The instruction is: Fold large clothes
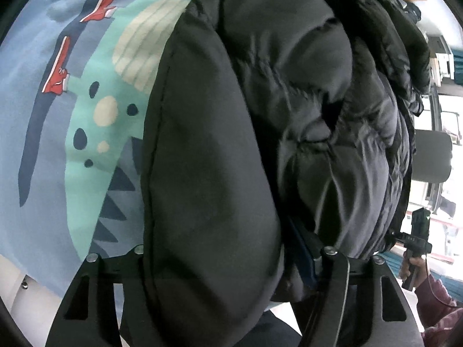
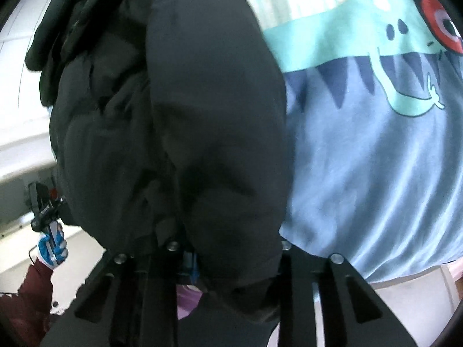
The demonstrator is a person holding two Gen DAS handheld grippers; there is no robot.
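While both handheld grippers are lifting a black padded jacket (image 1: 220, 150) off a blue dinosaur-print sheet (image 1: 37, 133), the left gripper (image 1: 228, 263) is clamping a thick padded fold and the right gripper (image 2: 228, 257) is pinching another, seemingly so the bulk can be carried over in a fold. No brand or legible writing is showing anywhere.

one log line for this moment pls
stage: mid-fold | left gripper: shut on black padded jacket | right gripper: shut on jacket | under: blue dinosaur-print sheet
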